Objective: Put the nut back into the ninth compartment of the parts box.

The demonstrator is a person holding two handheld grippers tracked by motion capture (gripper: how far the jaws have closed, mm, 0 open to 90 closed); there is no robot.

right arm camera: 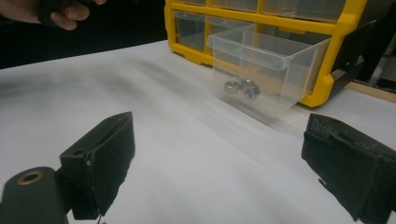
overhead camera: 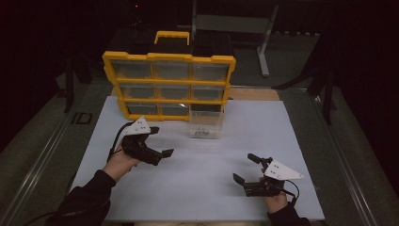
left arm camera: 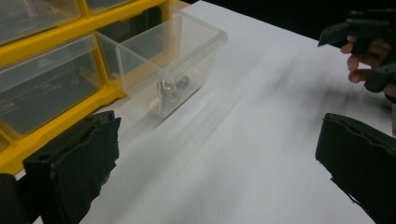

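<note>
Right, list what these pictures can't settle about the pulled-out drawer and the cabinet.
- Metal bits in the clear drawer: too small in the high view, blurred in both gripper views; count unclear.
- Shut drawers: dim and glary in the high view; contents unreadable.
- Yellow cabinet: cut by both gripper views' edges.

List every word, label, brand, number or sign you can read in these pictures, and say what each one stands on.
None can be read.
The yellow organiser and its pulled-out clear drawer bear no label that shows.
The grey plates on the left gripper and right gripper carry small dark dots, no lettering.
The white table sheet is blank.
</note>
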